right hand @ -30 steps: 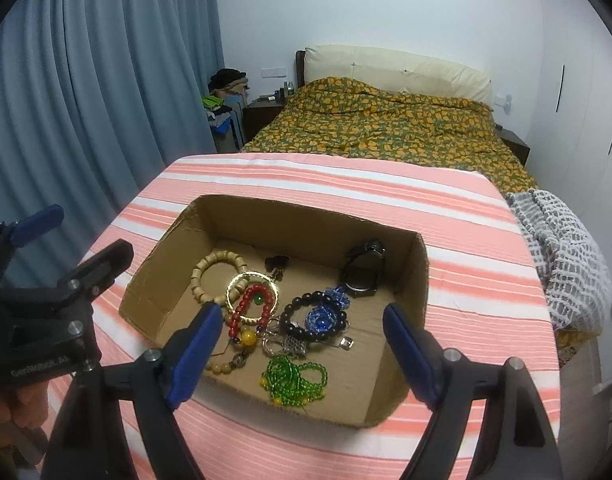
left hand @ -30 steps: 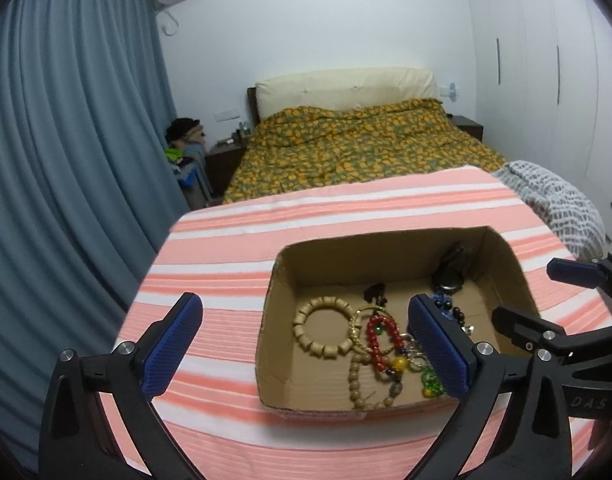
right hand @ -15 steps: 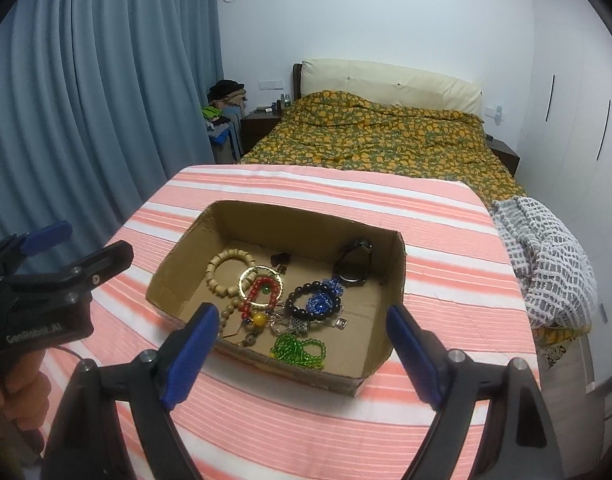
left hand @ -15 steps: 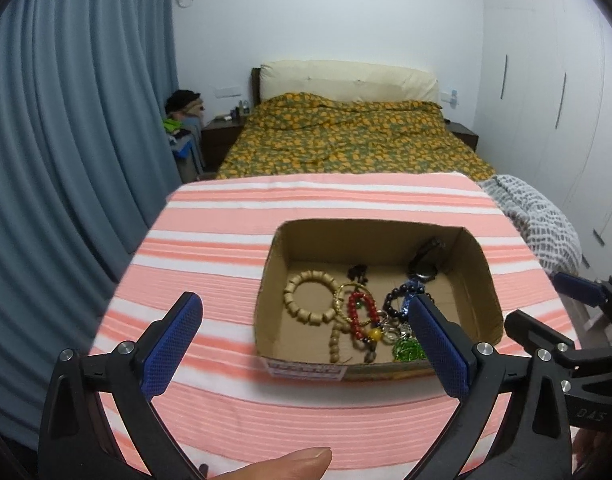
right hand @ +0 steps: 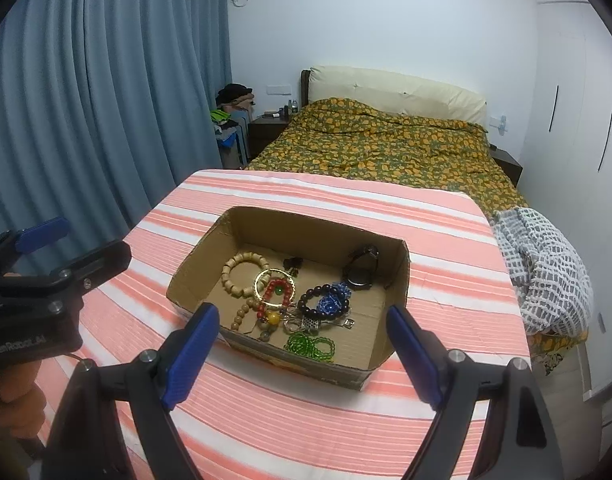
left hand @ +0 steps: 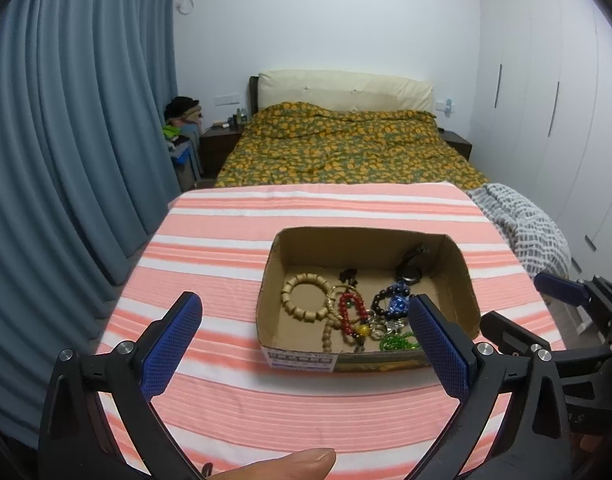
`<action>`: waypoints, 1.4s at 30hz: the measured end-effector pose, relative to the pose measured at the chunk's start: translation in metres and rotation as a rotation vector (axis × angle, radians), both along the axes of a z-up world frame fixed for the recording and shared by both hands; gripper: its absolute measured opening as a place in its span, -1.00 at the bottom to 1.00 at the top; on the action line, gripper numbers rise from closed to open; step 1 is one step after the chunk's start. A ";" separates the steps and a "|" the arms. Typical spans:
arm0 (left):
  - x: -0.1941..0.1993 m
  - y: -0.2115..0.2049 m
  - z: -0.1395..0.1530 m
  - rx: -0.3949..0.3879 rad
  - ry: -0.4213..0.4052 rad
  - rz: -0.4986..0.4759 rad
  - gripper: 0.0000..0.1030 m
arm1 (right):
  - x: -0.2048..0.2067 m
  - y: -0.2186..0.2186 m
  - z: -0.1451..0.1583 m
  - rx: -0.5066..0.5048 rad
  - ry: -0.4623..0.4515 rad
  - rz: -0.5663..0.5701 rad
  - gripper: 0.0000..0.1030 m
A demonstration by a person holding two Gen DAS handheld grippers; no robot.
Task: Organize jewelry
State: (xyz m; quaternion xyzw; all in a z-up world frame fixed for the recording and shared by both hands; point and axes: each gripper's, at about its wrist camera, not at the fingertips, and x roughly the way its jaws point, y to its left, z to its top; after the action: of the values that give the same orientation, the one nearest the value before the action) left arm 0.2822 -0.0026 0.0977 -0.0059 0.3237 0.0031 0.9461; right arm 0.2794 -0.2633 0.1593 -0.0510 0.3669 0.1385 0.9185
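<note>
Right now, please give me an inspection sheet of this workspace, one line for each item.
Surface: striped cloth covers the table.
Job's things: cardboard box holds wooden bead bracelet, green beads, black watch and other pieces.
Clutter: nothing seen.
Grippers: left gripper and right gripper both open, empty, short of the box.
Cables: nothing seen.
Surroundings: bed, blue curtain, grey blanket.

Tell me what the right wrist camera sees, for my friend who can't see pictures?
An open cardboard box of beaded bracelets sits on a table with a pink-and-white striped cloth, and the right tongs hover open and empty just in front of it. The left tongs hang open off to the left, and a bed lies behind.
</note>
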 end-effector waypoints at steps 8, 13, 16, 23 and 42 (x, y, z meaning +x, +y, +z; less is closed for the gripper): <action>-0.004 0.001 0.001 -0.011 0.011 0.006 0.99 | -0.007 0.002 0.006 0.005 -0.005 0.007 0.69; -0.005 -0.002 0.001 0.009 0.012 0.013 0.99 | -0.011 0.002 0.008 0.003 -0.004 0.010 0.69; -0.006 -0.003 0.002 0.023 0.006 0.021 0.99 | -0.011 0.003 0.008 0.002 -0.004 0.008 0.69; -0.007 -0.003 0.003 0.024 0.006 0.028 0.99 | -0.013 0.001 0.008 -0.002 -0.004 0.008 0.69; -0.009 -0.004 0.002 0.011 0.013 0.007 0.99 | -0.016 0.002 0.008 -0.012 0.006 -0.001 0.69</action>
State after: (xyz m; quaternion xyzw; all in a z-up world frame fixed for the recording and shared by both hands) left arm 0.2728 -0.0070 0.1000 -0.0016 0.3298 0.0084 0.9440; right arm 0.2638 -0.2610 0.1672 -0.0558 0.3704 0.1361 0.9172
